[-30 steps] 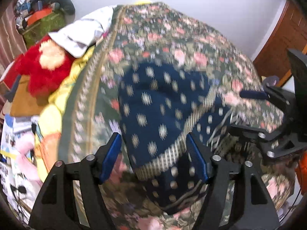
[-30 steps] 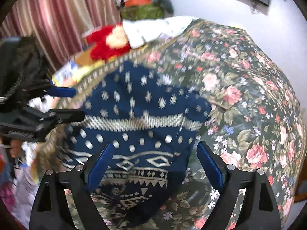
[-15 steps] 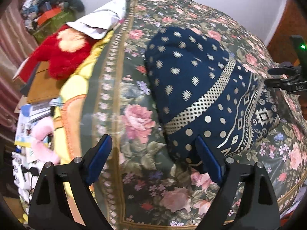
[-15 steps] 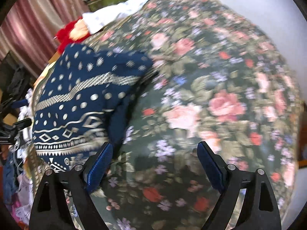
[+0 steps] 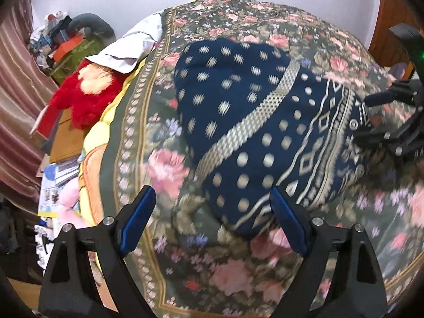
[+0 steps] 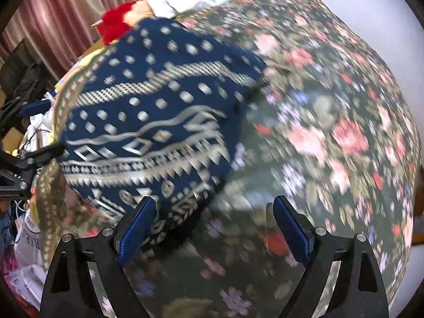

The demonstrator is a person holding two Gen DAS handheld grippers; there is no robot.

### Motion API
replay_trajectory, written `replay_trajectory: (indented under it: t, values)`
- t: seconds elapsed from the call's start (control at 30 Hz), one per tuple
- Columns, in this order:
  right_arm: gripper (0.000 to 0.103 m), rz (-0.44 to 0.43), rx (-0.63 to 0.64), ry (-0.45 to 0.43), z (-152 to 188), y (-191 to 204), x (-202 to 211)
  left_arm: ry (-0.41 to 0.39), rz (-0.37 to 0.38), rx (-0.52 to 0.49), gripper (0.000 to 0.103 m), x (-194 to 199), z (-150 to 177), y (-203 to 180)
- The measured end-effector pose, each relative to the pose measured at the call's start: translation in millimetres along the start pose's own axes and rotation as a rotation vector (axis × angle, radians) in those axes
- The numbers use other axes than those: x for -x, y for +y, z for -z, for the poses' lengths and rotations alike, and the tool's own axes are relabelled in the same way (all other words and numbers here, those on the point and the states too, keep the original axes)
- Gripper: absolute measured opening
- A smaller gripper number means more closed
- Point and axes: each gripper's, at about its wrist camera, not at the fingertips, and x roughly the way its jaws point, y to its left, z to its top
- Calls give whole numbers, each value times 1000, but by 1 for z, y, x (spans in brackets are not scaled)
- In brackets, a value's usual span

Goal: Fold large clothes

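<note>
A folded navy garment (image 5: 254,122) with silver dots and zigzag bands lies on the floral bedspread (image 5: 206,259). It also shows in the right wrist view (image 6: 159,114). My left gripper (image 5: 214,225) is open and empty, above the bedspread near the garment's near corner. My right gripper (image 6: 214,228) is open and empty; its left finger (image 6: 137,228) overlaps the garment's patterned edge in the view. The right gripper shows at the garment's far side in the left wrist view (image 5: 392,122). The left gripper shows at the left edge in the right wrist view (image 6: 23,137).
A red plush toy (image 5: 79,98) and a white cloth (image 5: 135,45) lie at the bed's left edge. Boxes and clutter (image 5: 66,45) stand in the far left corner by a pink curtain (image 6: 53,23). A wooden door (image 5: 389,29) is at the right.
Both grippers have let go of the garment and drawn back, then swung: the garment, which hung between the fingers a second ago, now lies folded on the bed.
</note>
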Motion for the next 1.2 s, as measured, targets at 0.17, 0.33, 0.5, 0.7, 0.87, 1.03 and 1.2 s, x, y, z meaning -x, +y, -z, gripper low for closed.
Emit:
replay_trajectory:
  t: [0.17, 0.33, 0.5, 0.7, 0.87, 1.03, 1.2]
  values:
    - [89, -10, -112, -110, 17, -17, 50, -35, 3, 98, 89, 25, 13, 11]
    - [89, -20, -143, -337, 28, -2, 132, -188, 11, 180, 89, 86, 7, 11]
    - [89, -15, -119, -593, 39, 29, 213, -421, 30, 210, 86, 172, -4, 3]
    - [89, 9, -107, -862, 77, 72, 291, -670, 70, 226, 86, 263, 4, -9]
    - [89, 54, -105, -977, 103, 99, 322, -805, 26, 231, 86, 306, 28, -22]
    - [100, 89, -119, -1003, 117, 120, 329, -859, -33, 224, 86, 323, 46, -37]
    - [103, 126, -143, -990, 124, 127, 326, -829, -29, 258, 88, 319, 53, -36]
